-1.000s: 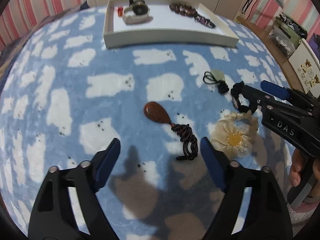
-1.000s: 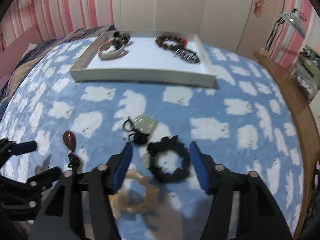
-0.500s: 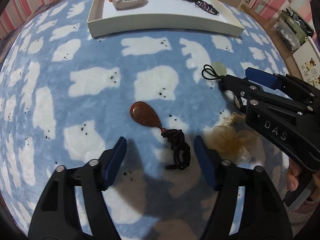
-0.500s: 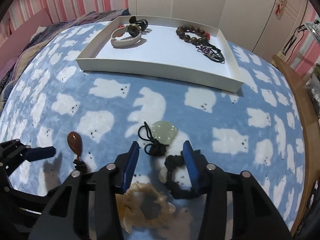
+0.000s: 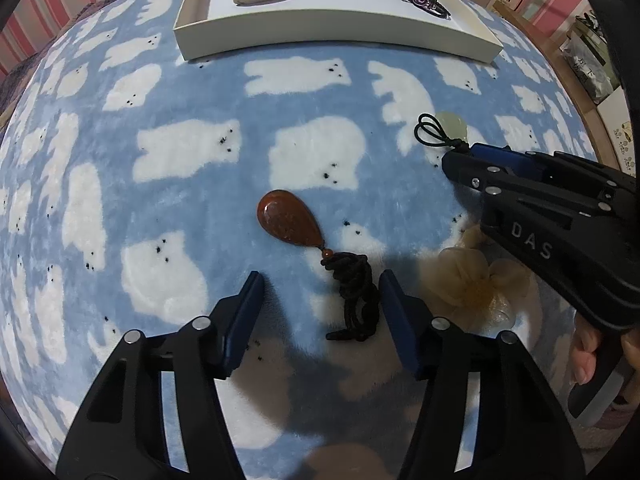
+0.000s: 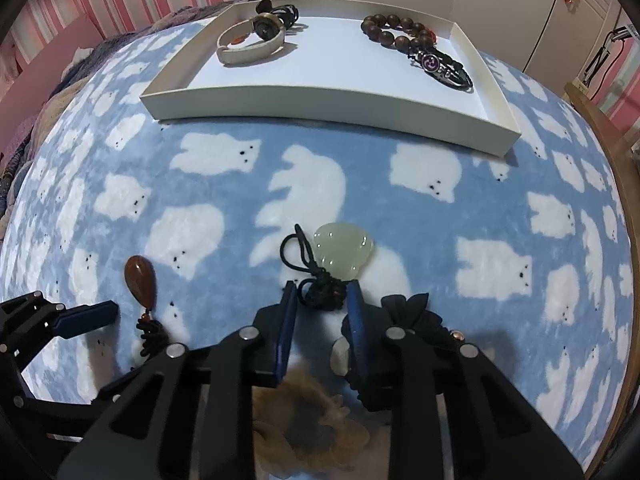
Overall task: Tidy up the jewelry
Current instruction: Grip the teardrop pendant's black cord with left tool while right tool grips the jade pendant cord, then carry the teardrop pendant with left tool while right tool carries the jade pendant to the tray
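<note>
My left tool points down at the blue bear-print blanket on the bed, its blue pads closing with the dark braided cord of the brown teardrop pendant between them. The cord lies close to the right-hand pad, but neither pad presses on it that I can see. The brown stone itself lies just beyond the pad tips, toward the tray.

My right tool is also closing, and the black knotted cord of the pale green pendant sits between its pads. The pads stand very close on either side of the knot; I cannot tell whether they already squeeze it. The green stone lies flat on the blanket just beyond the tips.

Beside the right tool, toward the bed's wooden edge, is a black scrunchie, and under the tool a beige fabric flower.

The white tray sits well apart from both pendants, toward the bed's far edge. In it are a cream-strapped watch at one end, and a wooden bead bracelet and a black bracelet with a purple charm at the other.
</note>
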`<state>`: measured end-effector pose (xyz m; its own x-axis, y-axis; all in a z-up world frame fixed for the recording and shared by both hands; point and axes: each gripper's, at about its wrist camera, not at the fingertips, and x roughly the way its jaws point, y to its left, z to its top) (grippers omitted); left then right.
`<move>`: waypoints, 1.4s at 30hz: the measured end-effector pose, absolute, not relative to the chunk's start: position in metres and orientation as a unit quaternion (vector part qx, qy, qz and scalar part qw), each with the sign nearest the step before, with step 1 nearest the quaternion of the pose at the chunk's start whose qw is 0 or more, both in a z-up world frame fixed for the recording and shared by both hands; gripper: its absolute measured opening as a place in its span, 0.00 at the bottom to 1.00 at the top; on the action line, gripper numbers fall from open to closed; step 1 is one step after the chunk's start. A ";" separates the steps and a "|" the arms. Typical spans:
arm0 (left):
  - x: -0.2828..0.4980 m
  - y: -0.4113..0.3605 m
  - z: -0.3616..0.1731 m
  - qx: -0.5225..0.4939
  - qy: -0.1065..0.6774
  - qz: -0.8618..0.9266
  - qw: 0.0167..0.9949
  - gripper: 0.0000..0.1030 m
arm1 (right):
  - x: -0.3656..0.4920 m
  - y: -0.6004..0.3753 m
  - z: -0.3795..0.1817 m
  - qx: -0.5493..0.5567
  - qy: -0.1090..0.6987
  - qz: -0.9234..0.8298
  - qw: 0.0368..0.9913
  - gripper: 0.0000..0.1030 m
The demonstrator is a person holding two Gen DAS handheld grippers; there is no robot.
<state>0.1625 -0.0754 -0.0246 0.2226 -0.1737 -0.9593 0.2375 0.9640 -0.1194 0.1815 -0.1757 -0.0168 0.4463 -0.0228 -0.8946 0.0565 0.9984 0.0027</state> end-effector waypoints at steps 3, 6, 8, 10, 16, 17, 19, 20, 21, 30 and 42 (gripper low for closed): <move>0.162 -0.077 -0.023 0.023 0.610 -0.141 0.780 0.37 | 0.180 -0.176 -0.019 0.017 0.524 -0.024 0.851 0.22; 0.160 -0.077 -0.023 0.022 0.610 -0.146 0.779 0.27 | 0.181 -0.176 -0.018 0.019 0.521 -0.024 0.853 0.21; 0.158 -0.076 -0.023 0.020 0.610 -0.147 0.779 0.22 | 0.181 -0.176 -0.017 0.017 0.520 -0.024 0.854 0.20; 0.158 -0.076 -0.023 0.021 0.609 -0.147 0.779 0.19 | 0.182 -0.176 -0.017 0.013 0.519 -0.023 0.854 0.20; 0.158 -0.076 -0.022 0.033 0.609 -0.147 0.778 0.14 | 0.185 -0.175 -0.012 0.007 0.510 -0.021 0.860 0.19; 0.158 -0.076 -0.022 0.036 0.609 -0.146 0.779 0.14 | 0.185 -0.173 -0.010 0.002 0.508 -0.021 0.861 0.19; 0.159 -0.076 -0.020 0.044 0.605 -0.142 0.782 0.13 | 0.185 -0.172 -0.009 -0.002 0.507 -0.020 0.862 0.18; 0.159 -0.077 -0.019 0.047 0.604 -0.141 0.783 0.13 | 0.185 -0.171 -0.008 -0.005 0.506 -0.020 0.862 0.18; 0.160 -0.077 -0.018 0.051 0.603 -0.141 0.783 0.13 | 0.185 -0.171 -0.006 -0.010 0.505 -0.020 0.863 0.18; 0.185 -0.076 0.023 0.066 0.552 -0.139 0.820 0.12 | 0.188 -0.182 0.035 0.005 0.460 -0.028 0.887 0.17; 0.270 -0.064 0.077 0.028 0.494 -0.128 0.859 0.09 | 0.242 -0.216 0.098 0.016 0.386 -0.058 0.920 0.17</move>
<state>0.2704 -0.0637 0.0773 0.4790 -0.1923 -0.8565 0.2479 0.9656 -0.0782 0.2418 -0.2162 0.0977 0.6948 -0.0945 -0.7130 0.1197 0.9927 -0.0150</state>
